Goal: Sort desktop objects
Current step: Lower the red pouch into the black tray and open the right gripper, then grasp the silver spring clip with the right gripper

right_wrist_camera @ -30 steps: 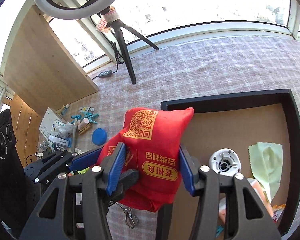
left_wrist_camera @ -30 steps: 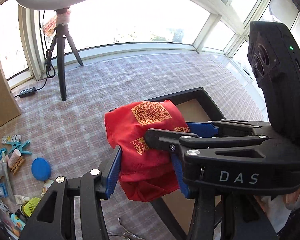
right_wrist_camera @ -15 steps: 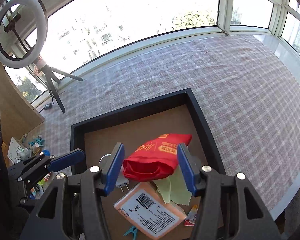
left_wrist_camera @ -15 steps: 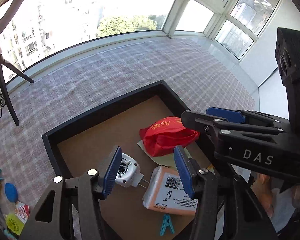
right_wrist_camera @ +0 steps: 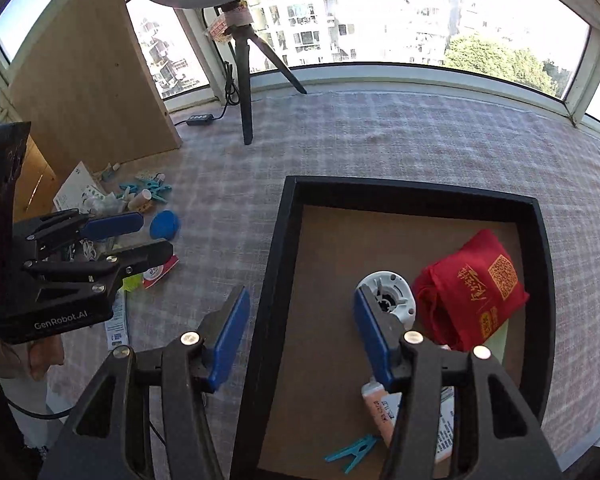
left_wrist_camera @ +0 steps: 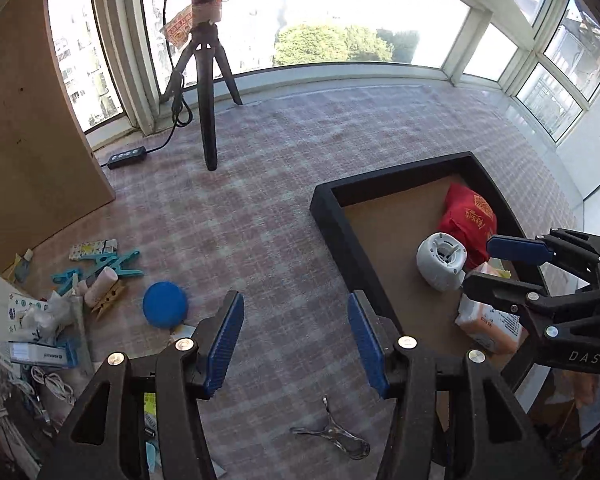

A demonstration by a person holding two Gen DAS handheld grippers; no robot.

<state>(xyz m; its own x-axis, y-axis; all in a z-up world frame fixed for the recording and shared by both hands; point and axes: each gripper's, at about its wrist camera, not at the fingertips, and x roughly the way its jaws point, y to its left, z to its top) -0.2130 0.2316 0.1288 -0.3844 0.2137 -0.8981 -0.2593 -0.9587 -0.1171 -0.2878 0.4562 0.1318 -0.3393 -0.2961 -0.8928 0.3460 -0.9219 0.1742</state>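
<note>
A black-walled tray [left_wrist_camera: 332,220] [right_wrist_camera: 278,248] on the checked cloth holds a red bag [left_wrist_camera: 466,216] [right_wrist_camera: 472,292], a white round plug [left_wrist_camera: 440,258] [right_wrist_camera: 388,292], an orange packet [left_wrist_camera: 488,324] [right_wrist_camera: 380,404] and a teal clip [right_wrist_camera: 350,454]. My left gripper [left_wrist_camera: 296,344] is open and empty above the cloth left of the tray; it also shows in the right wrist view [right_wrist_camera: 140,236]. My right gripper [right_wrist_camera: 300,332] is open and empty over the tray's left wall; it also shows in the left wrist view [left_wrist_camera: 496,264]. Loose items lie at left: a blue disc [left_wrist_camera: 165,305] [right_wrist_camera: 165,224], teal clips [left_wrist_camera: 112,264], a wooden peg [left_wrist_camera: 108,300].
A ring-light tripod [left_wrist_camera: 208,92] [right_wrist_camera: 244,76] and a power strip [left_wrist_camera: 126,157] stand at the back. A wooden panel [left_wrist_camera: 28,120] rises at left. A clear clip [left_wrist_camera: 332,436] lies on the cloth near me. Papers and cables [left_wrist_camera: 24,336] pile at the left edge.
Both grippers let go of the red bag, which now lies in the tray. Both have swung left; the left one has moved out over the cloth toward the loose items.
</note>
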